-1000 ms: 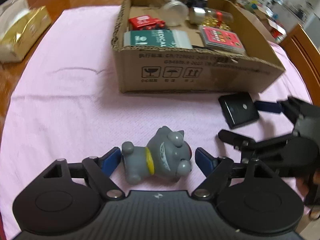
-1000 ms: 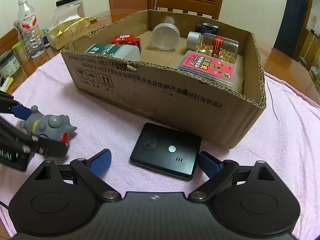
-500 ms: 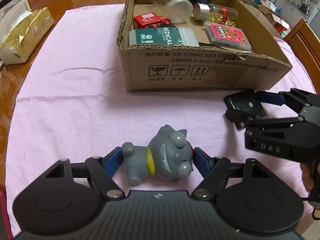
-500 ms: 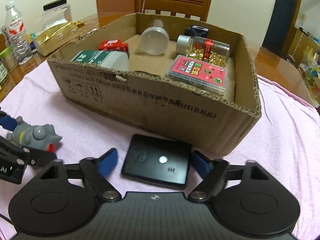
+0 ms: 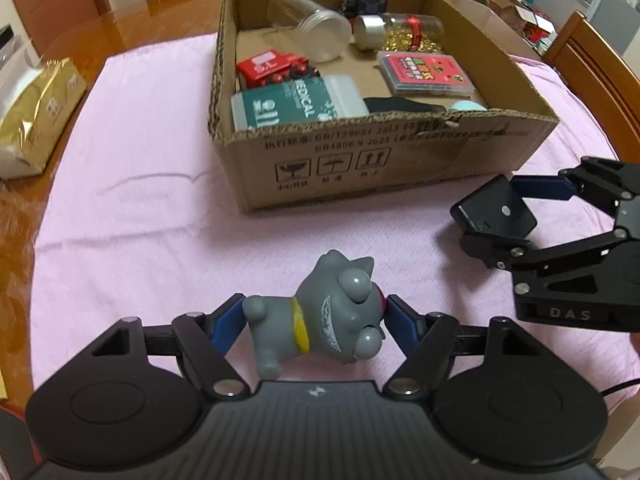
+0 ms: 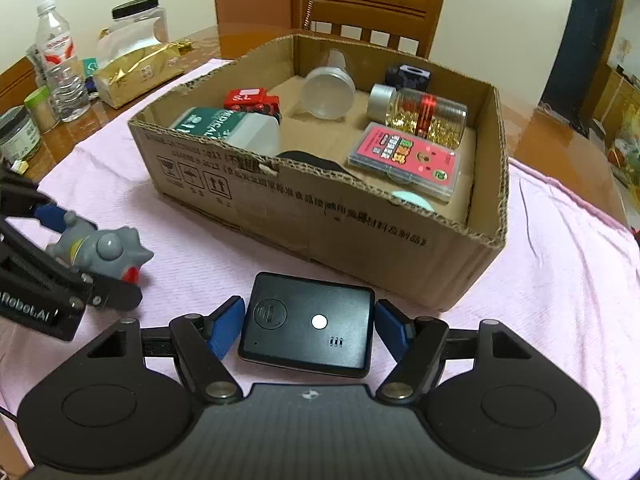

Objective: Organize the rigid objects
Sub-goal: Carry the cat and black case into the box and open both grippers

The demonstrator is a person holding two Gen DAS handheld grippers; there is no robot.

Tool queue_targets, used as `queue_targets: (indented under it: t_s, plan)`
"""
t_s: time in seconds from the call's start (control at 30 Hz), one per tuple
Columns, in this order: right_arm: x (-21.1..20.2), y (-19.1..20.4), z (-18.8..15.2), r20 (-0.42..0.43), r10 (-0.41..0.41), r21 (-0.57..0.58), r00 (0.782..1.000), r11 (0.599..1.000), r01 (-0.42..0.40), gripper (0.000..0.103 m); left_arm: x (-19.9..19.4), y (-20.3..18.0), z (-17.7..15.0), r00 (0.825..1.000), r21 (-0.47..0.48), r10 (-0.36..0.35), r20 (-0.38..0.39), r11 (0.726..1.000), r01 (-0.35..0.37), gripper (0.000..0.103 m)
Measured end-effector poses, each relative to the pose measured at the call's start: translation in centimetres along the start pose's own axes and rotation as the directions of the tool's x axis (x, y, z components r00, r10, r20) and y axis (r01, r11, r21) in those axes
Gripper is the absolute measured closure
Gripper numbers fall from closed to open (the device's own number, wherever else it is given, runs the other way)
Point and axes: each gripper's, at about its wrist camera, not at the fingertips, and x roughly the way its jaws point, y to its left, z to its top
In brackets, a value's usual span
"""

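Note:
My left gripper point(image 5: 314, 318) is shut on a grey cat figurine point(image 5: 328, 312) with a yellow collar, held above the pink cloth; it also shows in the right wrist view point(image 6: 100, 250). My right gripper point(image 6: 308, 326) is shut on a flat black device point(image 6: 308, 328) and holds it just off the cloth; the device shows at the right of the left wrist view point(image 5: 494, 210). The open cardboard box point(image 5: 400, 160) stands beyond both grippers, with several items inside.
Inside the box lie a green-white medical box point(image 5: 296, 106), a red toy truck point(image 5: 272, 70), a clear jar point(image 5: 308, 36), a bottle of gold capsules point(image 5: 400, 34) and a pink card case point(image 5: 426, 74). A gold packet point(image 5: 36, 116), bottles point(image 6: 60, 60) and wooden chairs point(image 6: 372, 12) stand around the table.
Both grippers closed on their objects and lifted them. The view rose, and more of the box's inside shows.

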Motion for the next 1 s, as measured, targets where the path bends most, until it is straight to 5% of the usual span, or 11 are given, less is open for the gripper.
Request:
queue_targets:
  t_s: [0.33, 0.7, 1.0]
  plan:
    - [-3.8, -0.4, 1.4, 0.015, 0.059, -0.065, 0.998, 0.996, -0.058, 0.028, -3.5, -0.4, 2.3, 1.000, 0.094, -0.017, 0.015, 0.995, 0.016, 0.029]
    - [-7.6, -1.5, 5.4, 0.107, 0.093, -0.116, 0.990, 0.990, -0.080, 0.028, -6.5, -1.5, 6.4, 0.993, 0.189, -0.009, 0.116, 0.982, -0.013, 0.029]
    - [-6.6, -2.6, 7.7, 0.140, 0.063, -0.061, 0.988, 0.997, -0.055, 0.028, -3.7, 0.0, 13.5, 0.977, 0.211, -0.026, 0.210, 0.977, -0.019, 0.029]
